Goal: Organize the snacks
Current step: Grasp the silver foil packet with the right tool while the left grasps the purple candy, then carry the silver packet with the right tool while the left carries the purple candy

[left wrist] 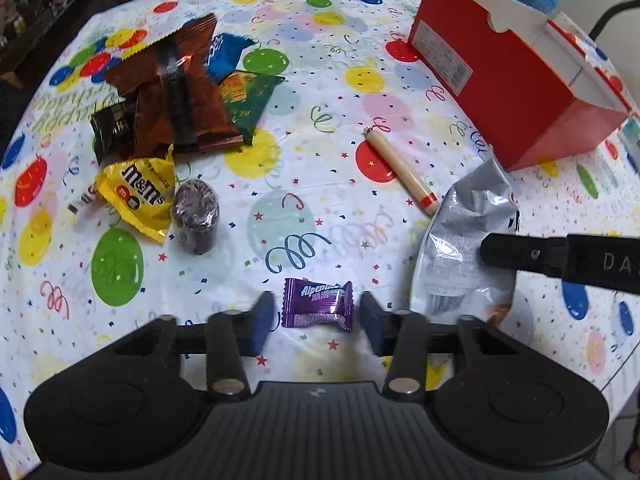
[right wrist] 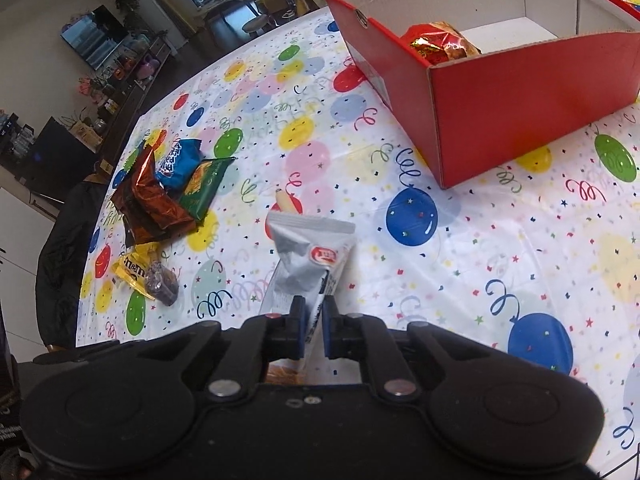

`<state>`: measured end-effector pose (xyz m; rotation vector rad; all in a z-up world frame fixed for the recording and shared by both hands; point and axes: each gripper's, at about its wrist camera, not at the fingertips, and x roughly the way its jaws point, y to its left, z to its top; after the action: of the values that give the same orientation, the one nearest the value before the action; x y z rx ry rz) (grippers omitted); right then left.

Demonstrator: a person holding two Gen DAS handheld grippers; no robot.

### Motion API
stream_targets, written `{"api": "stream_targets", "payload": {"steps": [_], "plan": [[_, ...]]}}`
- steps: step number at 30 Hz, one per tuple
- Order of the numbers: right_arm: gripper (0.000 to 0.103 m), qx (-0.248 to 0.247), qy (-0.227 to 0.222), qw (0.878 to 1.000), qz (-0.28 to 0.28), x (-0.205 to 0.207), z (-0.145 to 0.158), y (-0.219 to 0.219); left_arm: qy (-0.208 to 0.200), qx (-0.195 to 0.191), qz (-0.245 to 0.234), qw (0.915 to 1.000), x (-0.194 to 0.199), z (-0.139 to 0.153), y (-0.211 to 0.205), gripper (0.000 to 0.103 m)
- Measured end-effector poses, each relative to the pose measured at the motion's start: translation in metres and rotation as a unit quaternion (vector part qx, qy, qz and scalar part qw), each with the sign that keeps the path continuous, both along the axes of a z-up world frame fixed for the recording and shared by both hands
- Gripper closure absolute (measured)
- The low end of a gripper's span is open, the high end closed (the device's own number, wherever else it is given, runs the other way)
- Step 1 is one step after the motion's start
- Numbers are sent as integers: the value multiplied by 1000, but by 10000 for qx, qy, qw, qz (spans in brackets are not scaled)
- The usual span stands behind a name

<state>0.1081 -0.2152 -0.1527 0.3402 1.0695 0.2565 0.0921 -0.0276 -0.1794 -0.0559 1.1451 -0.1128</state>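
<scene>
Where my two claws hover, a glossy plastic cloth (left wrist: 320, 208) printed with balloons, curls and confetti covers the table, faintly wrinkled. Nearest my left claw (left wrist: 318, 320) lies a small purple candy (left wrist: 318, 304) in a crinkly twisted wrapper, flat on the cloth between the blue pads, which stand a little apart on either side (a sliver of cloth shows on each side, so they are not pressing it). My right claw (right wrist: 314, 328) is pinched tight on the lower edge of a silver foil packet (right wrist: 310, 256), creased and shiny, which stands up from the pads. Farther out rests a smooth wooden stick (left wrist: 402, 172) with a red band, a dark round cupcake in clear film (left wrist: 196, 216), and a yellow M&M's bag (left wrist: 136, 196). Beyond them is a heap of brown, blue and green foil packs (left wrist: 184, 88). A red cardboard box (right wrist: 500, 92), white inside, sits at the far right with one red-and-gold snack (right wrist: 440, 42) in it. Past the table's edge I see shelves and a stool in a dim room.
</scene>
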Motion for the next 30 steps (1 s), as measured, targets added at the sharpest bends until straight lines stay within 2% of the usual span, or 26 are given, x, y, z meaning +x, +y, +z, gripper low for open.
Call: {"api": "stream_targets", "payload": {"steps": [4, 9, 17, 30], "plan": [[97, 5, -16, 10000, 29, 0, 0, -1, -54, 44, -28, 10000, -2, 1, -2, 76], [99, -11, -85, 10000, 40, -2, 4, -2, -123, -66, 60, 9999, -4, 2, 1, 82], [100, -197, -241, 9993, 201, -10, 20, -2, -190, -113, 139, 9997, -9, 9, 2, 82], [100, -324, -553, 9976, 245, -20, 62, -22, -437, -387, 150, 9982, -13, 47, -7, 82]]}}
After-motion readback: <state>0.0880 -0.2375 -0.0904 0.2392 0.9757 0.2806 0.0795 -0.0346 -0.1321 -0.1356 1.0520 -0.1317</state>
